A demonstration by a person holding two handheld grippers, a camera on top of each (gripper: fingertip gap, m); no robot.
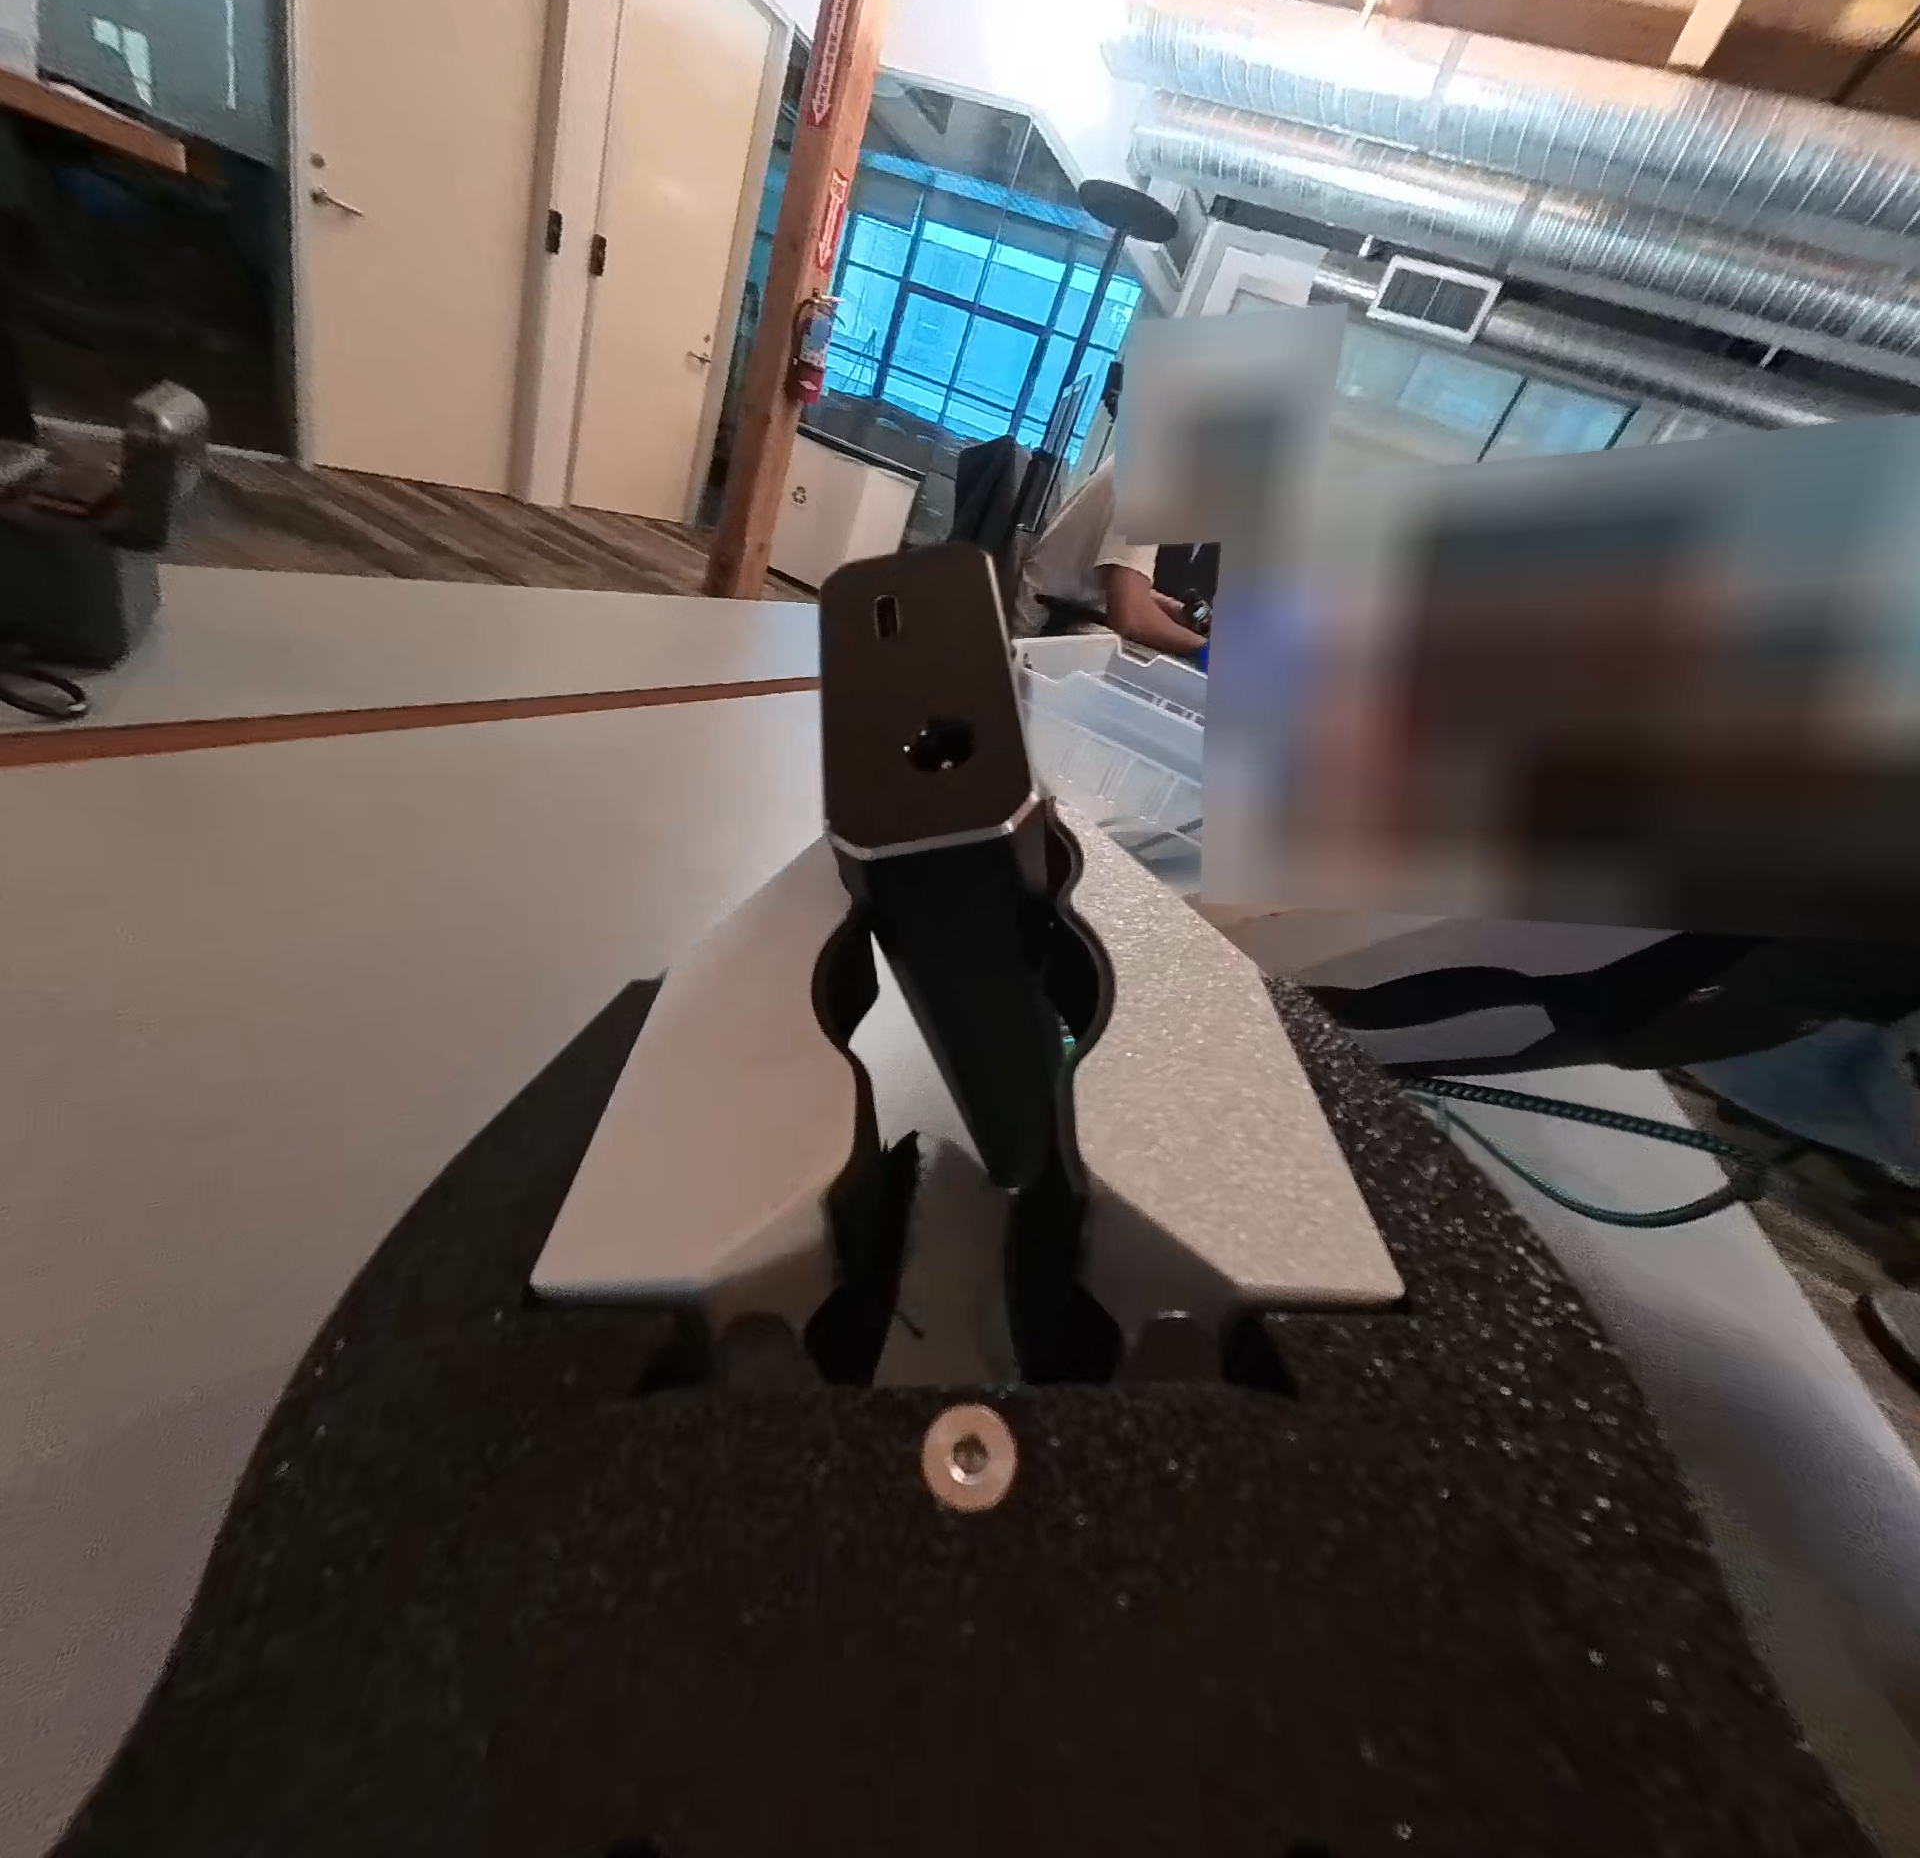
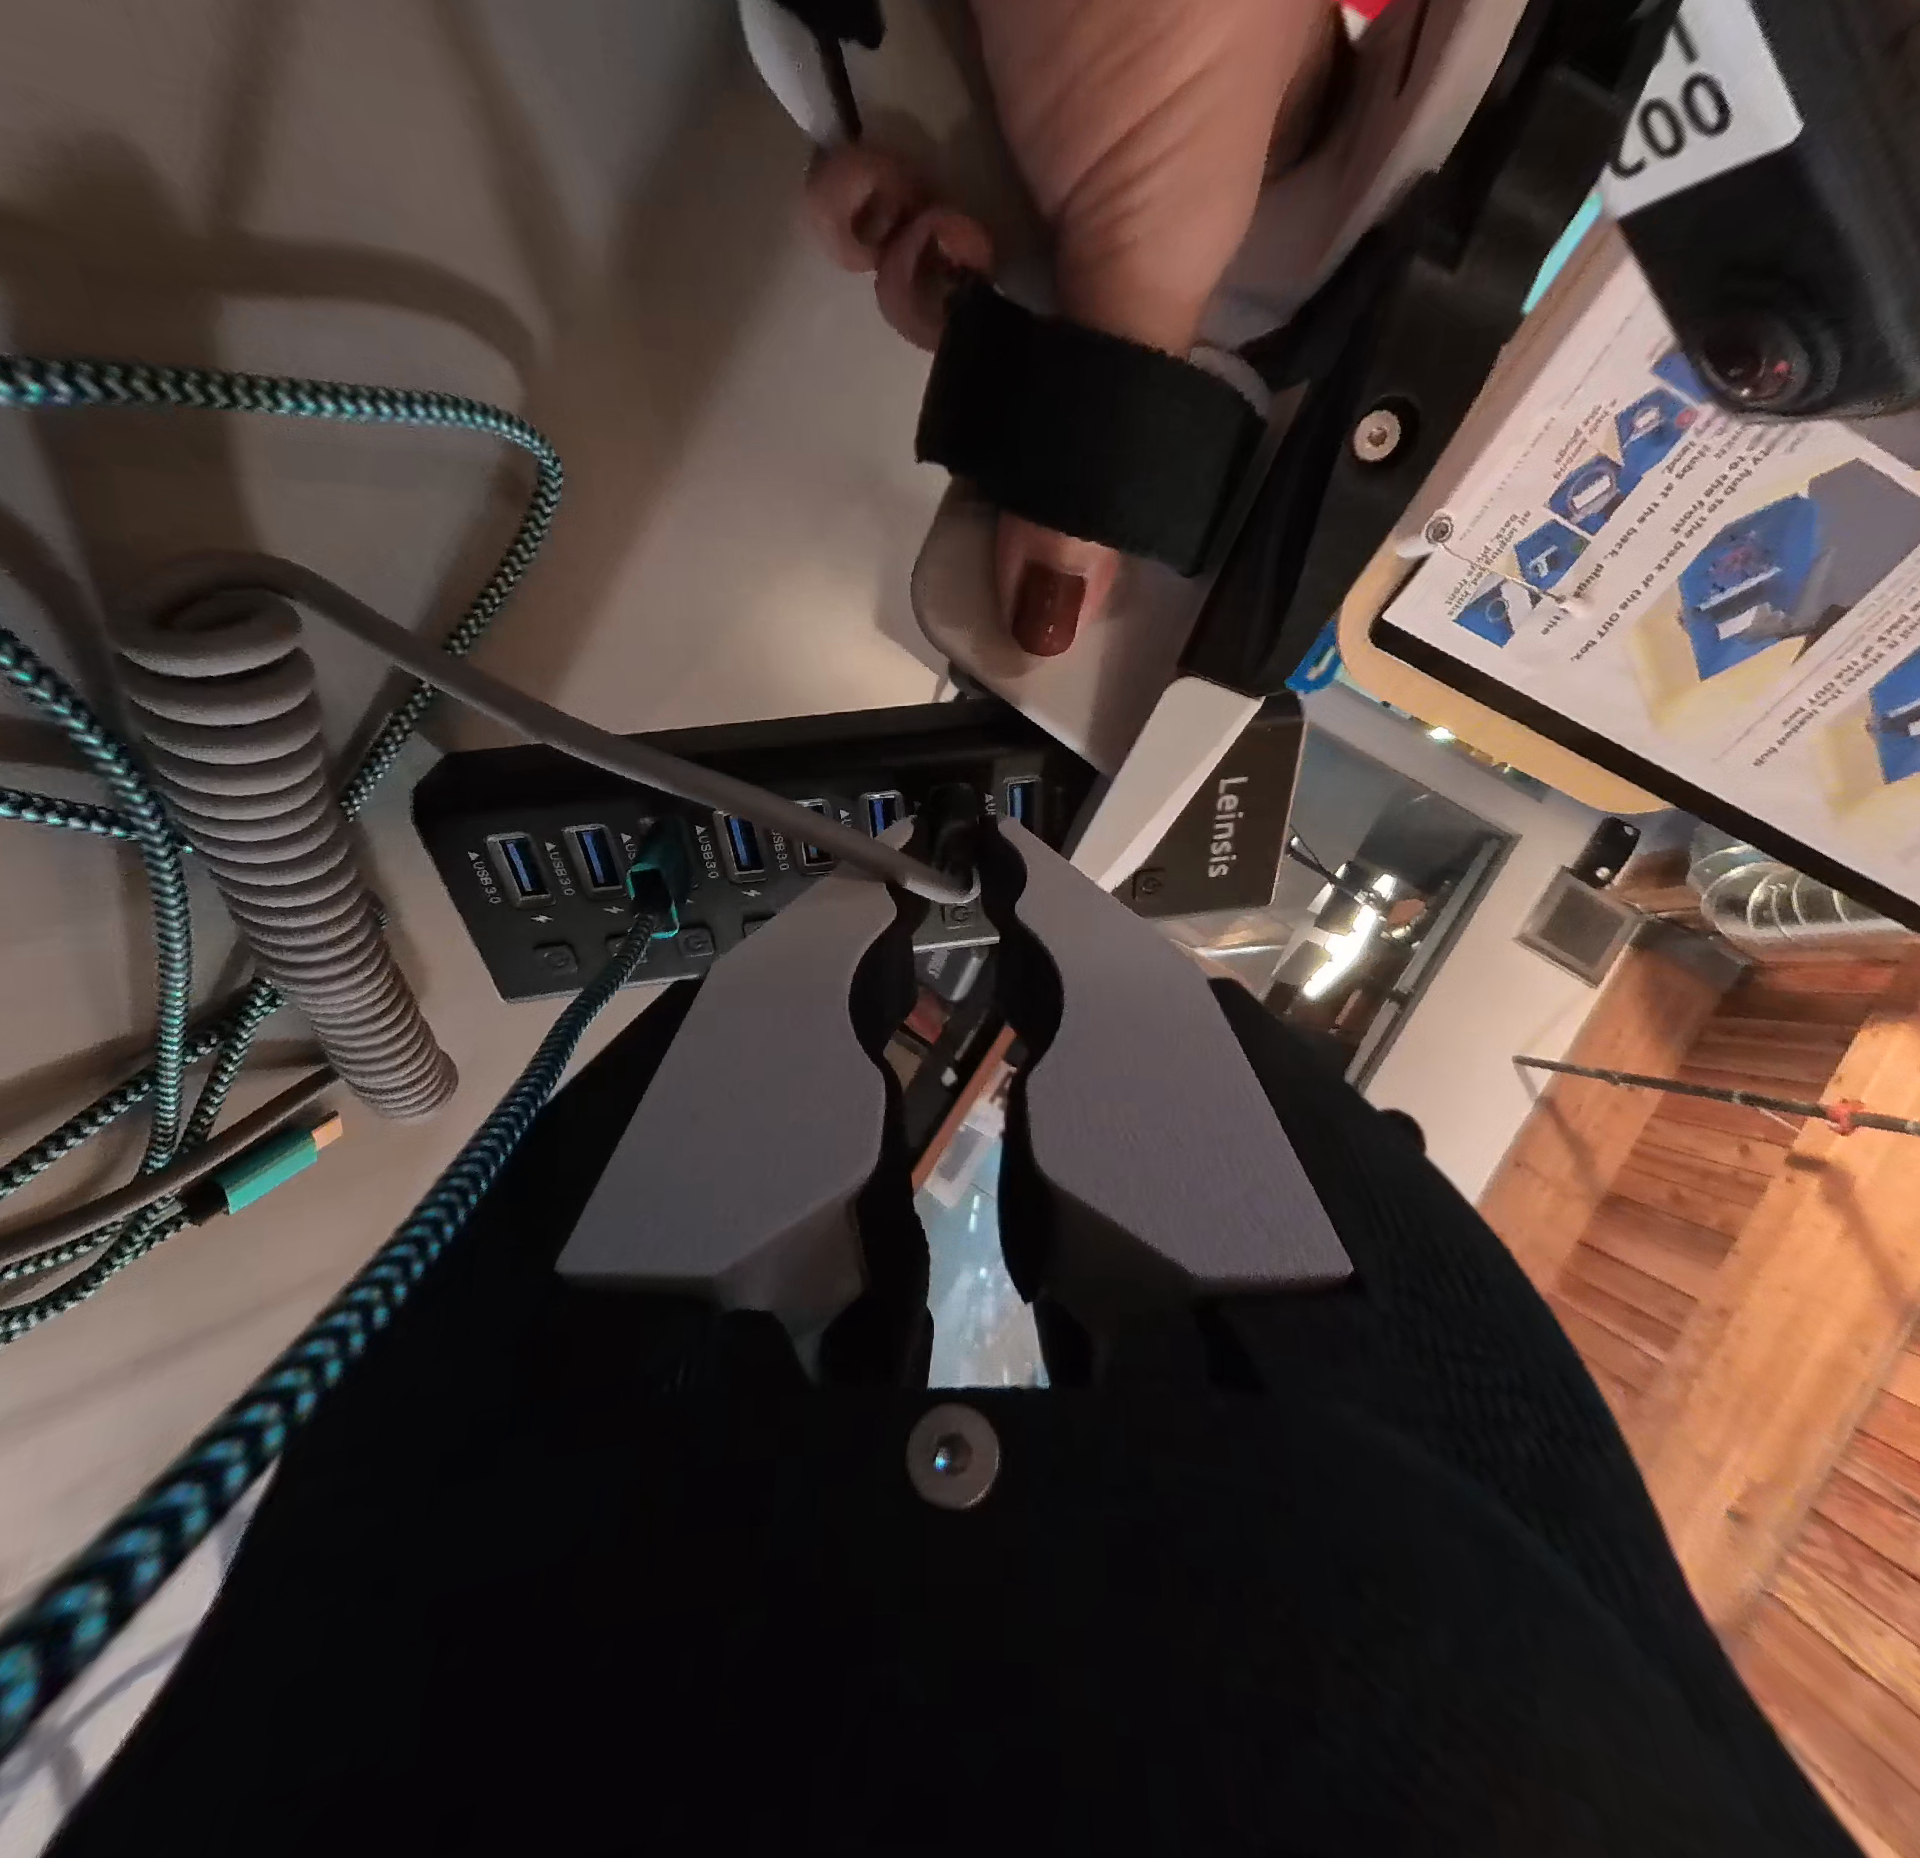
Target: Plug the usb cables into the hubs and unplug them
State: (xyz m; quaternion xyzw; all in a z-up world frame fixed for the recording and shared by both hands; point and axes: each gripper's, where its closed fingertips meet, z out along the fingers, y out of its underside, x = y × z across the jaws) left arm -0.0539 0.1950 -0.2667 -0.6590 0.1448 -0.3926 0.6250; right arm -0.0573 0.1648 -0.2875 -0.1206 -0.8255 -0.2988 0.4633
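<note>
In the left wrist view my left gripper is shut on the black USB hub, whose end face points away from me above the white table. In the right wrist view the hub shows a row of blue ports. A teal braided cable is plugged into one port. My right gripper is shut on the black plug of the grey coiled cable, which sits at a port farther right. A person's hand holds the left gripper at the hub's right end. A loose teal plug lies on the table.
Braided cable loops lie left of the hub. A printed instruction sheet lies at the right. In the left wrist view a clear plastic bin stands behind the hub, a green cable trails right, and a dark bag sits far left.
</note>
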